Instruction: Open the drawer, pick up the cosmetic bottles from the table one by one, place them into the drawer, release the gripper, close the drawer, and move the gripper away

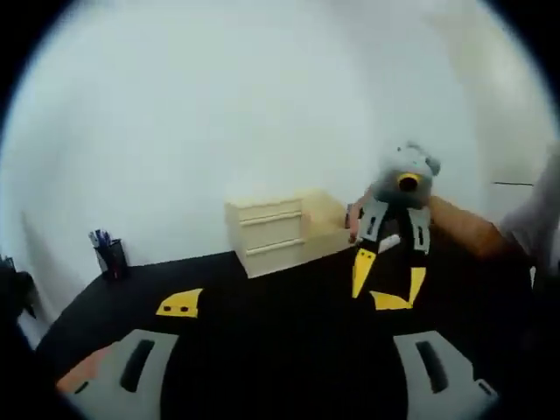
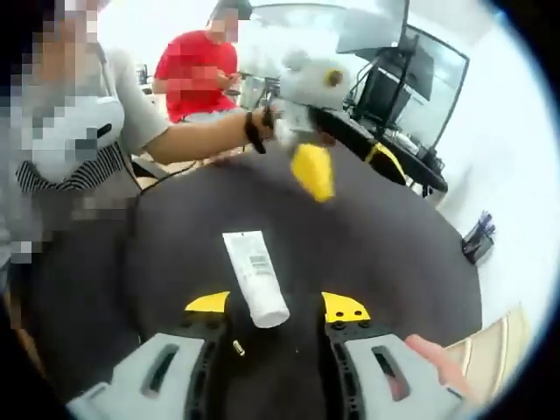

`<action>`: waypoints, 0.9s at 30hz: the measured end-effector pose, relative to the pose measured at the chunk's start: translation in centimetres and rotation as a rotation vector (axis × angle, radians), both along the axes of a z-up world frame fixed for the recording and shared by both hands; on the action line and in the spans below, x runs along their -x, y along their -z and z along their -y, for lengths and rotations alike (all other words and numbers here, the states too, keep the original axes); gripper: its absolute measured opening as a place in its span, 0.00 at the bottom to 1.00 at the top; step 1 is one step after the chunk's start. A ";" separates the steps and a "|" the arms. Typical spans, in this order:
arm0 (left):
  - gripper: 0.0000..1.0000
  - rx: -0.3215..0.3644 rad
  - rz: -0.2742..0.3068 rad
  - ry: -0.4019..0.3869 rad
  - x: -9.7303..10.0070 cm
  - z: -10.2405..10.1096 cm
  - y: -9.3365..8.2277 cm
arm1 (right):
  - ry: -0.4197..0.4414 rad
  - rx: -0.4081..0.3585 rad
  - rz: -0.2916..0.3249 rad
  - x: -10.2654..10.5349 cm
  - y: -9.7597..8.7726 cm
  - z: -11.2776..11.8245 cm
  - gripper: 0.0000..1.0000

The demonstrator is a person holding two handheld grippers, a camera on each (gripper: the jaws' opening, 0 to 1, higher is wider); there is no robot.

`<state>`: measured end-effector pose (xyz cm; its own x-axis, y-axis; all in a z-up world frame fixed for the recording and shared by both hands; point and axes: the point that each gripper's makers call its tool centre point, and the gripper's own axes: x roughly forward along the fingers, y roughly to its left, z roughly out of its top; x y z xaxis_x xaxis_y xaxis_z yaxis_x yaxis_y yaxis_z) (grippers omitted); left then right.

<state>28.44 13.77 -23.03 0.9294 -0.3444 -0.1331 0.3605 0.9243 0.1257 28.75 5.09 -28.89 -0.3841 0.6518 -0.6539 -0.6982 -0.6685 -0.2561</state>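
Observation:
A white cosmetic tube [image 2: 255,278] lies flat on the black table [image 2: 175,254], cap end toward me. My right gripper [image 2: 276,304] is open, and its yellow-tipped jaws stand on either side of the tube's cap end without closing on it. In the left gripper view the right gripper [image 1: 389,284] points down at the table just right of the wooden drawer chest [image 1: 267,232], whose drawer [image 1: 328,223] stands pulled out. My left gripper [image 1: 284,302] hangs open and empty over the table, well back from the chest. It shows across the table as the left gripper [image 2: 341,162], held by a hand.
A black pen holder [image 1: 109,258] stands at the table's left rear by the white wall; the same pen holder [image 2: 477,236] appears near the table edge. A person in a red shirt [image 2: 197,74] and monitors [image 2: 411,79] are beyond the table. A sleeve [image 2: 70,131] is close on the left.

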 end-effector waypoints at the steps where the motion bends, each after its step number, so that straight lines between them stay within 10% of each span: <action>1: 0.68 -0.001 -0.009 0.009 0.4 0.4 0.2 | -0.007 0.003 0.006 0.0 0.1 0.0 0.33; 13: 0.64 0.003 -0.113 0.065 4.6 5.0 5.2 | -0.034 0.029 -0.002 0.4 1.4 -0.4 0.28; 27: 0.58 -0.018 -0.081 0.053 4.8 5.9 6.0 | -0.032 0.046 -0.039 1.1 2.8 -0.6 0.25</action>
